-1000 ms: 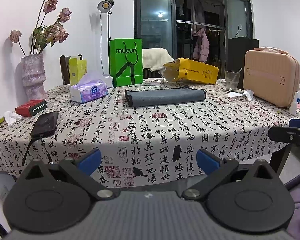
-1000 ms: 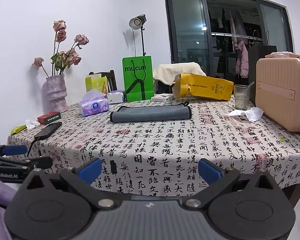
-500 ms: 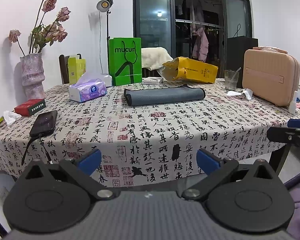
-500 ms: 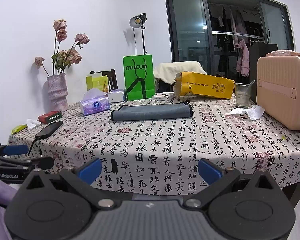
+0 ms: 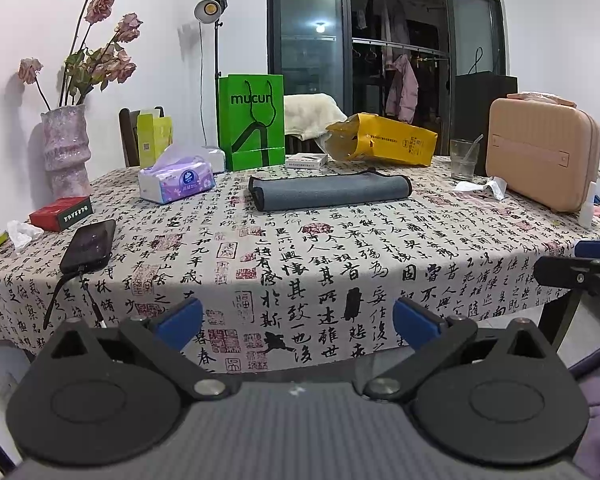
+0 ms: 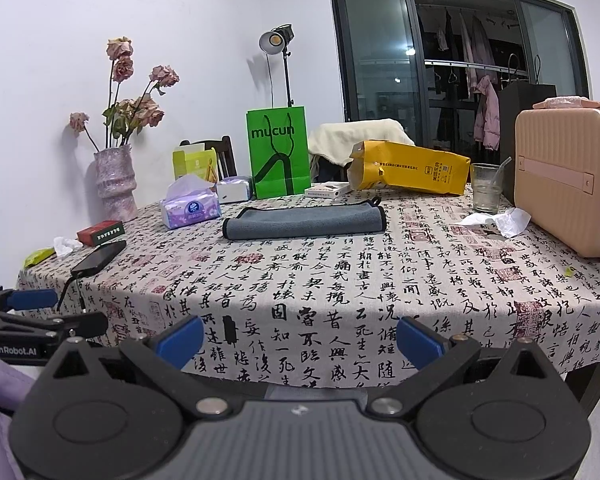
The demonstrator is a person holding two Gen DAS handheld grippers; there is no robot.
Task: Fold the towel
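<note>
One grey towel (image 5: 329, 193) lies flat on the patterned tablecloth (image 5: 340, 264), already doubled into a long strip, well ahead of both pairs of jaws and past the middle of the table. Its long axis runs crosswise to the way the fingers point. From the left gripper (image 5: 297, 318) it sits straight ahead and slightly right; from the right gripper (image 6: 300, 338) straight ahead, nearly centred. Neither looks clearly nearer. Both pairs of jaws stand wide apart and empty, held off the near table edge. A next fold would likely need one gripper at each short end.
</note>
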